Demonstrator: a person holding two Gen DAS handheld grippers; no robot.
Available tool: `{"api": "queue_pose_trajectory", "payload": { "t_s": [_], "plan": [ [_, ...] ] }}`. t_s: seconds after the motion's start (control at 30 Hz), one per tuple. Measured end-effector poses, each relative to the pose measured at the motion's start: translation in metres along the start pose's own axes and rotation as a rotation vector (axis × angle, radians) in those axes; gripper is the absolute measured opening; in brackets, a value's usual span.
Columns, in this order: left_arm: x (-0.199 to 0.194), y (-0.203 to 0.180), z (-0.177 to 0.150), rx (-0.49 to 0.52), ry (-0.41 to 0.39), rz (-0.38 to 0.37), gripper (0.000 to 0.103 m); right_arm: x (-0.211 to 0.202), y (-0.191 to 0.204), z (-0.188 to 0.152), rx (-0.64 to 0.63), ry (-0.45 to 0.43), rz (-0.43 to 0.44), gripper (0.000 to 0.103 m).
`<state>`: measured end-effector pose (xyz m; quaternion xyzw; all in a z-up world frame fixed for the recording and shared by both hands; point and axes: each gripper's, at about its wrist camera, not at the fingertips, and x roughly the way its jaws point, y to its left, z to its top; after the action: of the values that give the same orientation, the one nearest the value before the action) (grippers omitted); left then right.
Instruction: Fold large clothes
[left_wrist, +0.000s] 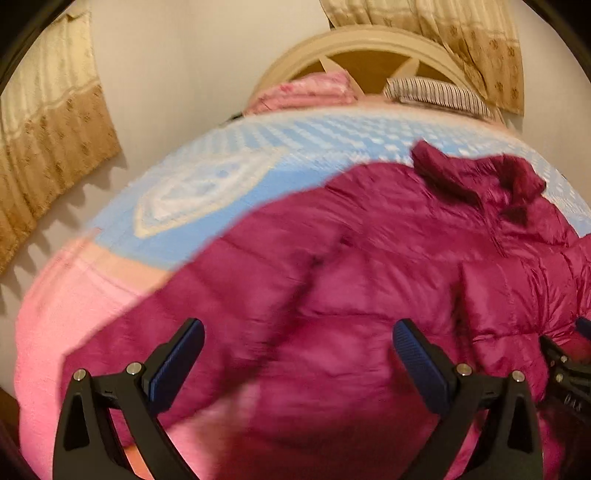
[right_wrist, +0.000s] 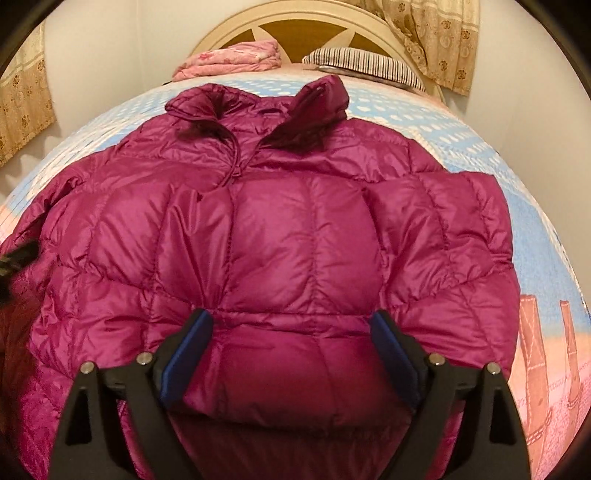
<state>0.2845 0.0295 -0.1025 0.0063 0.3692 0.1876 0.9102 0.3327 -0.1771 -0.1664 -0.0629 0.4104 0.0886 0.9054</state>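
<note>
We are finding the jacket (right_wrist: 280, 236) lying unfolded on the bed (right_wrist: 535, 221); both hand-held grippers, left (left_wrist: 298, 350) and right (right_wrist: 291, 343), are standing spread, pinching nothing.

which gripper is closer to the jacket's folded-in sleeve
Right. The right gripper hangs open over the jacket's front beside the folded-in sleeve; the left gripper is open over the opposite side.

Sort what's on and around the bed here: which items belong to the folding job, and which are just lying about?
Part of the job:
- magenta puffer jacket
- left tool, open
- right tool, open over the jacket front

Just lying about:
- pink folded blanket
- striped pillow
- blue bedspread
- curtains
</note>
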Motion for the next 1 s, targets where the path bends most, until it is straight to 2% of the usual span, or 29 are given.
{"api": "queue_pose_trajectory", "payload": {
  "t_s": [0.13,0.27,0.37,0.4,0.5,0.57,0.67,1.0],
  "plan": [
    [-0.008,0.045,-0.003,-0.005,-0.024,0.076,0.102,0.000,0.001,-0.001,-0.003,0.000,-0.005,0.091],
    [-0.009,0.105,-0.011,-0.059,0.001,0.145,0.102,-0.008,-0.002,0.004,0.012,0.018,0.017,0.091],
    [-0.012,0.153,-0.022,-0.116,0.004,0.203,0.102,-0.042,-0.001,0.007,0.092,-0.068,0.075,0.091],
    [-0.011,0.167,-0.026,-0.135,0.015,0.216,0.102,-0.050,0.008,0.008,0.074,-0.086,0.094,0.091],
    [-0.006,0.201,-0.041,-0.170,0.060,0.254,0.102,-0.052,0.047,0.010,-0.061,-0.068,0.091,0.091],
    [0.000,0.220,-0.051,-0.211,0.106,0.242,0.102,-0.042,0.066,0.006,-0.126,-0.052,0.069,0.091],
    [0.001,0.234,-0.061,-0.247,0.129,0.222,0.102,-0.021,0.077,-0.005,-0.134,0.002,0.072,0.091],
    [0.022,0.217,-0.063,-0.273,0.192,0.139,0.102,-0.018,0.073,-0.013,-0.114,-0.029,0.050,0.094]
  ]
}}
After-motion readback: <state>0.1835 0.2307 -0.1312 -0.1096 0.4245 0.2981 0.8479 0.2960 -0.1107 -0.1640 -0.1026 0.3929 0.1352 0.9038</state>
